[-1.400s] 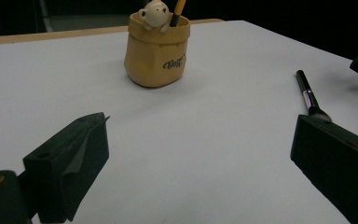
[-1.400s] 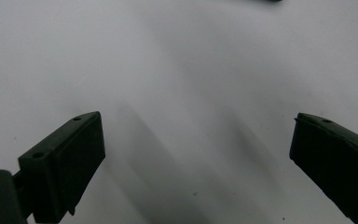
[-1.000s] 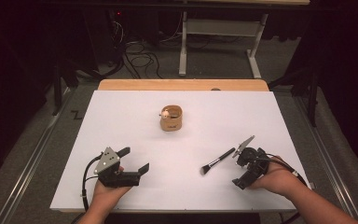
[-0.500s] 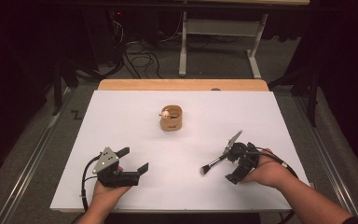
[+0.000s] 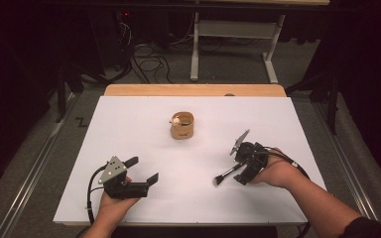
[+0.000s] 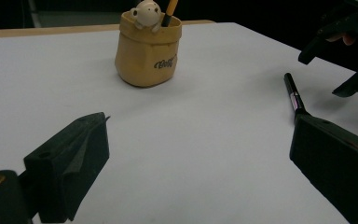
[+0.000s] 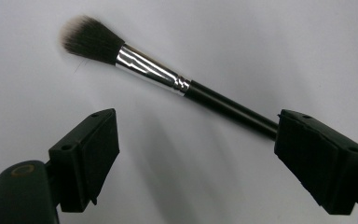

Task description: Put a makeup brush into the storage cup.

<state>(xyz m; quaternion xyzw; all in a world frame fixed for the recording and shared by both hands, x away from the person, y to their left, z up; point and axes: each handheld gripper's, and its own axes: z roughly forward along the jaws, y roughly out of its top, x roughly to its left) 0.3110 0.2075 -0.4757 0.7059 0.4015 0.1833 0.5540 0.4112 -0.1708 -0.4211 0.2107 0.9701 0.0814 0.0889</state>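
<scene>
Brush point(image 5: 226, 174) lies flat on the white desk point(image 5: 144, 129), right under the right gripper point(image 5: 244, 162).

Its dark, fluffy tip point(image 7: 89, 38) points away from the person's right hand point(image 5: 276, 171), and its thin black handle point(image 7: 230, 108) runs back past one of the right gripper's jaws. Those jaws are apart, one on each side of the brush, and they have just been closing a little. They do not squeeze the brush; the handle may brush against one jaw, but that spot is hard to see. The left gripper point(image 5: 141, 169) sits low over the desk near the front left, well apart from the brush, with its jaws wide apart and nothing between them. A small tan cup point(image 5: 182, 126) with a little bear point(image 6: 145, 12) on its rim stands upright near the middle of the desk, far from both grippers.
</scene>
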